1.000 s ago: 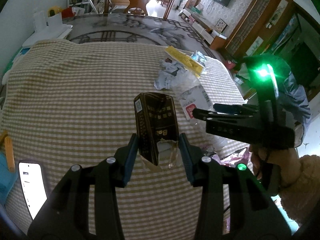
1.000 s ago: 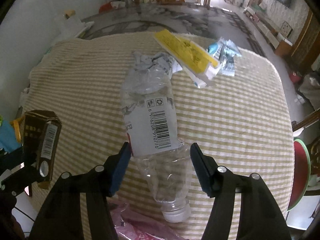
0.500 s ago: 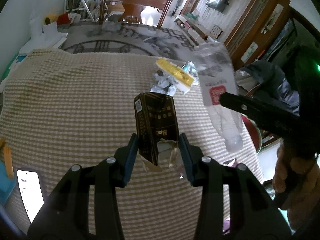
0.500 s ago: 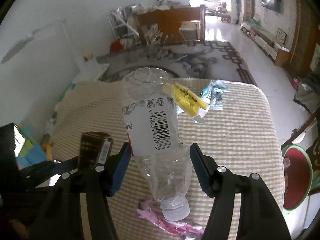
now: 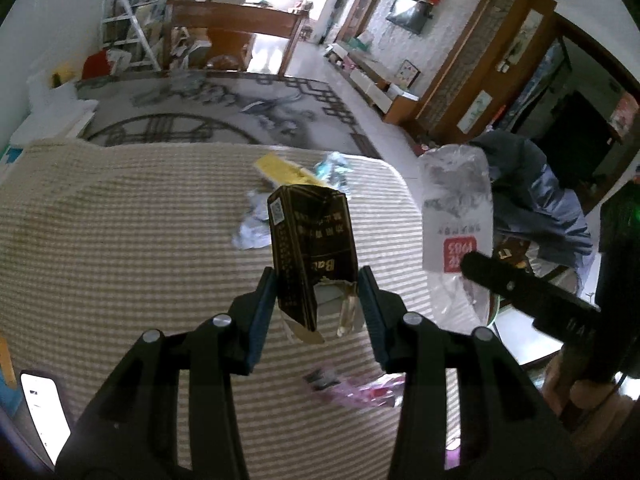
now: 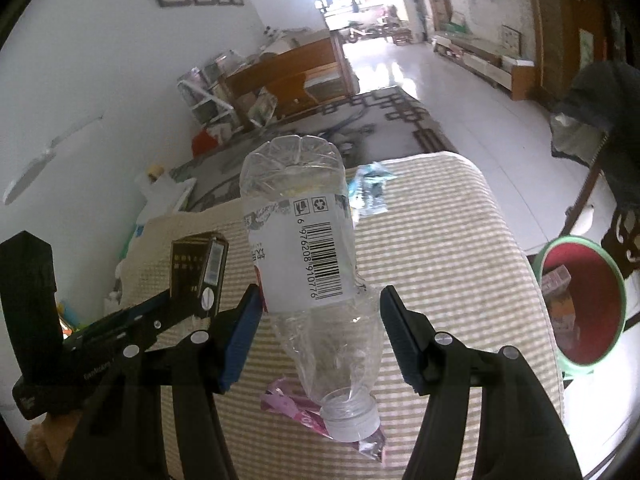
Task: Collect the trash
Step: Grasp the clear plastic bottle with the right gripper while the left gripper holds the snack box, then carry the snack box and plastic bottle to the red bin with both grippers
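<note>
While both jaws pinch, bottle (image 6: 304,264) points cap-down, carton (image 5: 312,248) stands upright.

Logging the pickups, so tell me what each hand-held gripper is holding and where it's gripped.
Left hand-held gripper: dark brown carton, pinched near its torn lower end. Right hand-held gripper: clear plastic bottle, clamped at the label's lower edge, cap toward the camera.

We've lifted the right gripper (image 6: 320,316) w/ the bottle (image 6: 304,248) off the tablecloth (image 6: 452,248), now up in the air. Left gripper (image 5: 318,300) w/ the dark carton (image 5: 312,248) rose too; red bin (image 6: 580,300) now in right view.
</note>
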Tool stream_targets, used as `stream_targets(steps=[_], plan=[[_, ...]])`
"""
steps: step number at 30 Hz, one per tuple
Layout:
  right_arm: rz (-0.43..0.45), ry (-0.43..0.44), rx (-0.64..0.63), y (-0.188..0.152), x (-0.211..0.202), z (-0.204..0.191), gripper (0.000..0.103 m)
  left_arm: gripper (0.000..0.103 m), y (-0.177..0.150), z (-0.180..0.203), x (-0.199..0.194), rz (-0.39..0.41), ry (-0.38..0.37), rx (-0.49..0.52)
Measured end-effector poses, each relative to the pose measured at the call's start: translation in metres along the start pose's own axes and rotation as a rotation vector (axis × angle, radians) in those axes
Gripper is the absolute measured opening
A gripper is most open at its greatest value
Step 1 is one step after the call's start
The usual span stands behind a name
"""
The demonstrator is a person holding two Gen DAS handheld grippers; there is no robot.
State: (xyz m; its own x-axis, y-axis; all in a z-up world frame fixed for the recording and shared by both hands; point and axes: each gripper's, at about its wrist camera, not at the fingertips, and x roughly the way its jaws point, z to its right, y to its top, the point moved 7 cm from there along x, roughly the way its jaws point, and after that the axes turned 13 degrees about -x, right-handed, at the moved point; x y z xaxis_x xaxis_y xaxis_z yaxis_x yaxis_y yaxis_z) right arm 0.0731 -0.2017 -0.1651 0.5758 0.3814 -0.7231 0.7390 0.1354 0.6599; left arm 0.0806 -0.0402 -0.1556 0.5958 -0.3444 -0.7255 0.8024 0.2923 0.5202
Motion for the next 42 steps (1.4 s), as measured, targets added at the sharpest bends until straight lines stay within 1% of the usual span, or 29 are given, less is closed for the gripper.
stream_targets(steps=[4,9,19,23,29,42], plan=[[0.002,-0.002,0.022,-0.004,-0.006,0.017,0.059,0.040,-0.003,0.021,0.009,-0.010,-0.017,0.022],[0.015,-0.003,0.053,-0.005,-0.014,0.043,0.059,0.040,-0.006,0.046,0.022,-0.021,-0.017,0.039],[0.063,0.011,0.104,0.003,-0.034,0.100,0.059,0.040,0.003,0.101,0.044,0.005,-0.013,0.078],[0.069,0.017,0.120,0.001,-0.041,0.121,0.059,0.040,0.003,0.120,0.054,0.005,-0.008,0.090],[0.070,0.017,0.155,-0.005,-0.050,0.152,0.059,0.040,-0.004,0.149,0.069,-0.014,-0.003,0.112],[0.091,-0.013,0.232,-0.017,-0.075,0.222,0.059,0.040,-0.022,0.222,0.102,-0.057,-0.028,0.191]])
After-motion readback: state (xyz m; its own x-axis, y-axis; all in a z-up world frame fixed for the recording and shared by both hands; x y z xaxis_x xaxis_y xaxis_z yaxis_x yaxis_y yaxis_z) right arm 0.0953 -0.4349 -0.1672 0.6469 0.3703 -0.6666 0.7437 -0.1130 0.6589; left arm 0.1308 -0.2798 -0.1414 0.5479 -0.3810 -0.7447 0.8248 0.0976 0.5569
